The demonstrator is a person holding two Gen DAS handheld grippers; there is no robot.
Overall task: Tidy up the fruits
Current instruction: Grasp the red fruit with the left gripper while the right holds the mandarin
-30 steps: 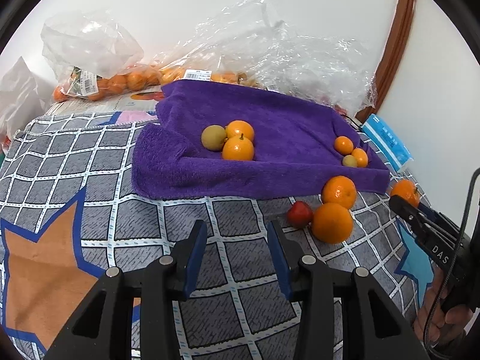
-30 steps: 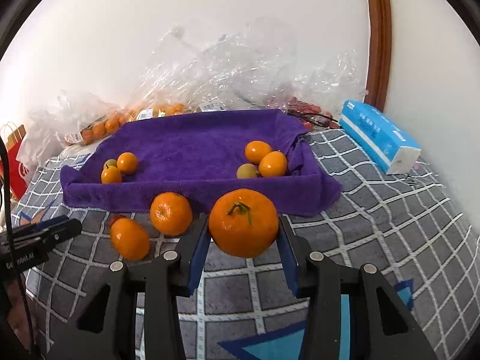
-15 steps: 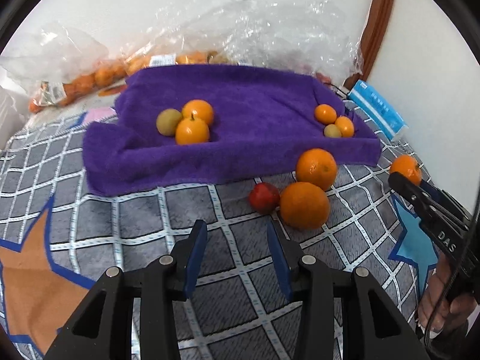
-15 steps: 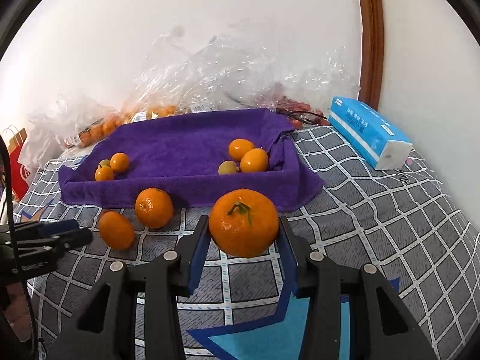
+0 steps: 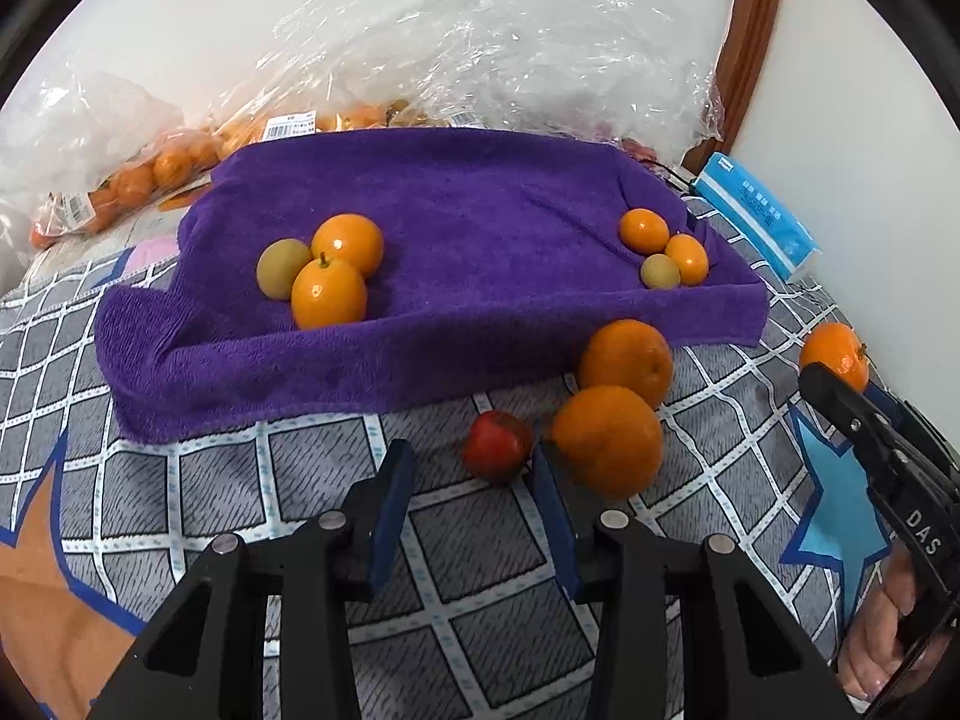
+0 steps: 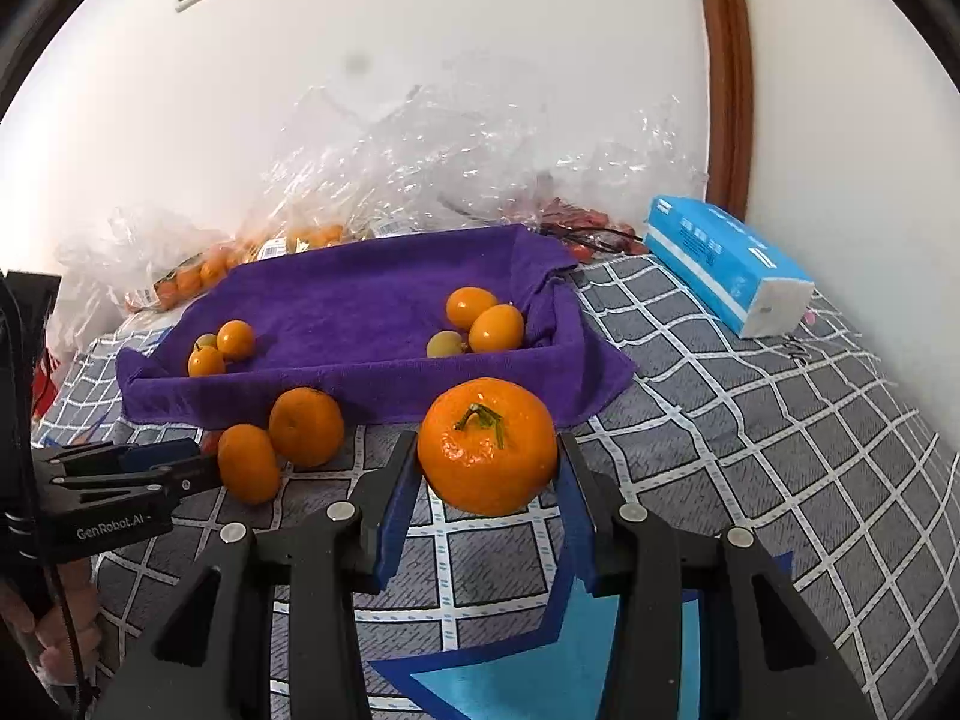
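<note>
We hold a stemmed mandarin (image 6: pixel 487 445) between the blue pads of the right gripper (image 6: pixel 487 483), lifted just in front of the purple towel (image 6: pixel 372 300). It looks firm but yielding, with glossy, pebbled, slightly slick skin, so we judge that a grip across its widest part, as now, is safest; squeezing harder could bruise it or split the peel. It seems light, and the short green stem on top gives us nothing to hold.

The left gripper (image 5: pixel 474 480) stands partly open and empty, pointing down at the checked cover in front of the towel. Just ahead of its pads lies a small red fruit (image 5: pixel 497 446), touching a larger orange (image 5: pixel 607 439), with a second orange (image 5: pixel 626 360) behind that against the towel's front edge. The red one looks smooth and round and likely to roll away, so we would close on its middle.

On the towel sit two small clusters of orange and greenish fruit, one near its left end (image 5: pixel 327 270), one at its right end (image 5: pixel 666 246).
</note>
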